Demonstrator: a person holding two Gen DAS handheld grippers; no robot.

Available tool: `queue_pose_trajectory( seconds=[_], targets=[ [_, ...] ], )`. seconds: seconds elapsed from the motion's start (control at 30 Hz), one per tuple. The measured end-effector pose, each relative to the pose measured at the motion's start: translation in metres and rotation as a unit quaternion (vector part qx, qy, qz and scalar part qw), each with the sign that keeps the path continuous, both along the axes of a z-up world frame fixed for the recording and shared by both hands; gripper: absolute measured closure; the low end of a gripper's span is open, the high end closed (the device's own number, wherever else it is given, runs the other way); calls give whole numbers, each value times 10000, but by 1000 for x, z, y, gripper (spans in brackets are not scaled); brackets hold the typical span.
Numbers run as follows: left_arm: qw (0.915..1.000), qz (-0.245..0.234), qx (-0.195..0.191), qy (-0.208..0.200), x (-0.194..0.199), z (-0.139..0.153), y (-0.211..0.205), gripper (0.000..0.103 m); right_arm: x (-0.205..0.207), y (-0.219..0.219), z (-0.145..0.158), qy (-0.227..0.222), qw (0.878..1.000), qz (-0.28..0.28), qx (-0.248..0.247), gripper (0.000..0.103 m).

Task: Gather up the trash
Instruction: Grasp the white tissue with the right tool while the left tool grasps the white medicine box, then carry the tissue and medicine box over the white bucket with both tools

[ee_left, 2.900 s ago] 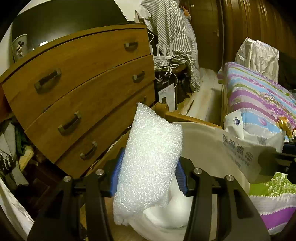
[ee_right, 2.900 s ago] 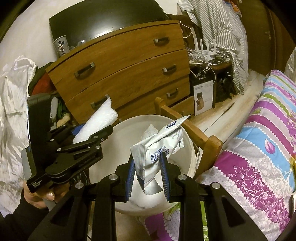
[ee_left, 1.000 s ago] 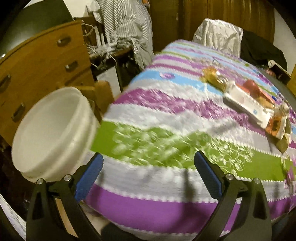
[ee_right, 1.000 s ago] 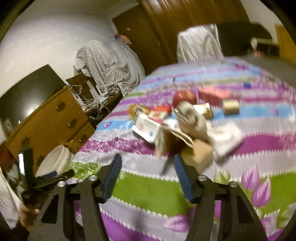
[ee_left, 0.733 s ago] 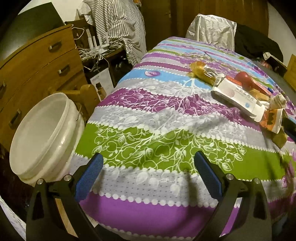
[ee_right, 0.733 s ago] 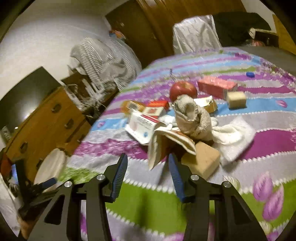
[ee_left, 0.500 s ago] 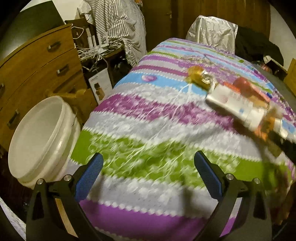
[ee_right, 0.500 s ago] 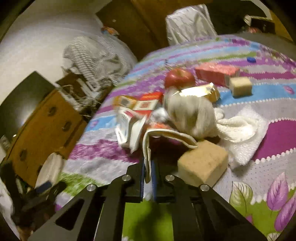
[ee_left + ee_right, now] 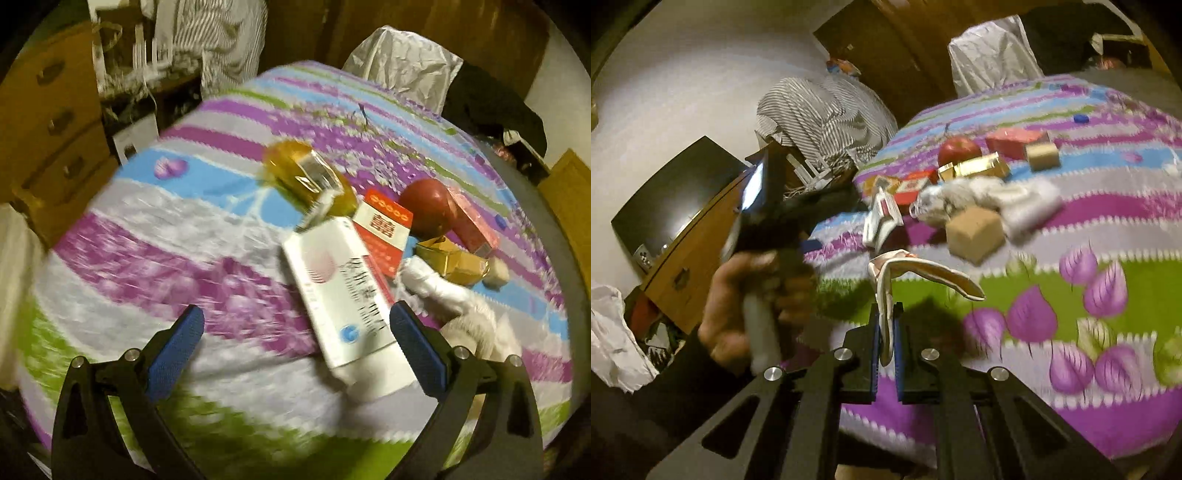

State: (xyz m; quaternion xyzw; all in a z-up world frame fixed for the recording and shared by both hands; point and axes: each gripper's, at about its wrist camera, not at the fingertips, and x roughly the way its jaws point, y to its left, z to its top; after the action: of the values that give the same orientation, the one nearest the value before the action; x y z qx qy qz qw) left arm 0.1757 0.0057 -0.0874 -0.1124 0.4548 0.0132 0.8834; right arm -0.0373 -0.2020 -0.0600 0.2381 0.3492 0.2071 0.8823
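1. at the far left of the left wrist view stands a wooden dresser [image 9: 48,122]; the pale shape at the left edge may be a bin, too blurred to tell.
2. the left tongs [image 9: 295,343] are spread wide and hold nothing, low over the striped bed [image 9: 155,258].
3. just ahead of them, toward the lower right of that frame, lies a white box [image 9: 343,295], nearer the right pad than the left; it looks like the next piece to take.
4. right of the box a heap is left on the bed: a yellow wrapper [image 9: 303,177], a red-and-white box [image 9: 384,232], an apple [image 9: 428,210], a gold box [image 9: 454,262] and a white cloth [image 9: 454,299].
5. in the right wrist view, a hand [image 9: 753,299] at the left holds the other tool.
6. at the lower middle the right tongs [image 9: 885,332] are closed on a flattened white wrapper [image 9: 923,269], lifted clear of the bed.
7. upper right of that, a brown cube [image 9: 975,232] lies by the heap.
8. judged so: one piece is in hand but not yet binned, and most of the trash is left to collect.
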Motion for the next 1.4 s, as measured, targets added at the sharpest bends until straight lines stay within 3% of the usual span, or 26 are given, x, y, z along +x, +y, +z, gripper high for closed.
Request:
queue_pose_trajectory(
  seconds=[0.13,0.2,0.27,0.3,0.47,0.7,0.8,0.83,0.9,1.0,1.07,1.13,1.17,1.3,1.37,1.4],
  targets=[
    [9991,-64,-280,324,11,-24,-13,6,-6,-3,-12,96,9999,78,26,95],
    [9994,-154,-132,266,12,-32,-18,6,-6,-3,-13,98,9999,82,24,95],
    [9995,-288,-71,73,8,-31,-20,24,-6,-4,-13,102,9999,47,25,95],
    [9992,-379,-152,-11,6,-29,-18,46,-8,-4,-11,74,10000,18,12,95],
    [9980,-537,-347,20,-8,-21,1,54,-14,-3,-4,-13,10000,-25,-45,95],
    [9966,-727,-332,-182,-69,-8,42,61,-23,13,8,-154,9996,83,-219,95],
    [9963,-753,-379,-179,-86,-6,56,68,-23,23,12,-167,9993,160,-306,95],
    [9961,-770,-377,-207,-91,-5,59,77,-24,26,13,-178,9991,179,-340,95],
    [9962,-804,-211,-273,-104,-2,62,80,-25,31,15,-192,9988,198,-394,95],
    [9971,-692,78,-323,-110,-5,63,80,-25,36,15,-158,9985,193,-486,95],
    [9974,-605,-155,-350,-108,-4,67,75,-25,37,12,-91,9988,168,-458,95],
    [9969,-625,-205,-440,-107,-1,67,31,-25,38,11,-62,9988,155,-471,95],
    [9970,-570,-127,-512,-106,1,64,17,-25,39,11,-61,9987,150,-488,95],
    [9958,-785,237,-414,-97,-6,41,17,-26,40,11,-76,9983,135,-556,95],
    [9945,-744,657,-324,-96,-17,32,37,-26,38,12,-83,9982,107,-577,95],
    [9949,-746,659,-132,-92,-28,31,48,-26,37,13,-94,9982,95,-581,95]
  ],
)
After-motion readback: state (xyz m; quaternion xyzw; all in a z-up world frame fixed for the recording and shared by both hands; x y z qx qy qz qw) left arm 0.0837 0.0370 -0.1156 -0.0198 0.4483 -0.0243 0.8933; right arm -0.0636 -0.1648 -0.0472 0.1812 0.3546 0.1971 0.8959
